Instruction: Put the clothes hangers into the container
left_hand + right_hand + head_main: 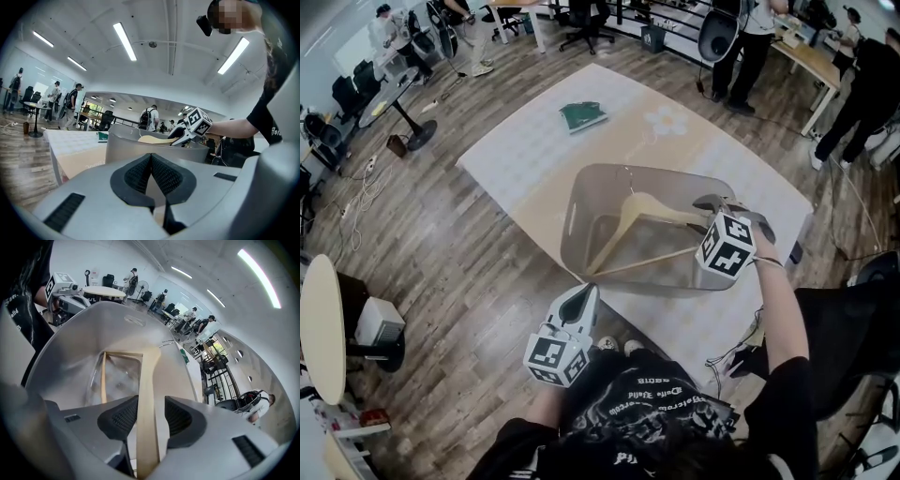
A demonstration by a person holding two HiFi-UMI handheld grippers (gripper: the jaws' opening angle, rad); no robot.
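Note:
A grey container point(574, 223) stands on the covered table with a pale wooden hanger point(642, 211) lying inside it. My right gripper point(708, 230) is at the container's right rim. In the right gripper view the hanger point(147, 394) runs between the pads of the right gripper point(149, 416) with small gaps at the sides, so the jaws stand open around it. My left gripper point(581, 296) hovers off the container's front left corner. Its pads point(151, 157) are shut together with nothing between them. From there I see the container wall point(122, 147) and the right gripper point(180, 136).
A green folded item point(583, 115) lies on the far part of the table cover point(525, 159). A round table point(323, 328) stands at the left, a black chair point(853, 328) at the right. Several people stand at desks in the back.

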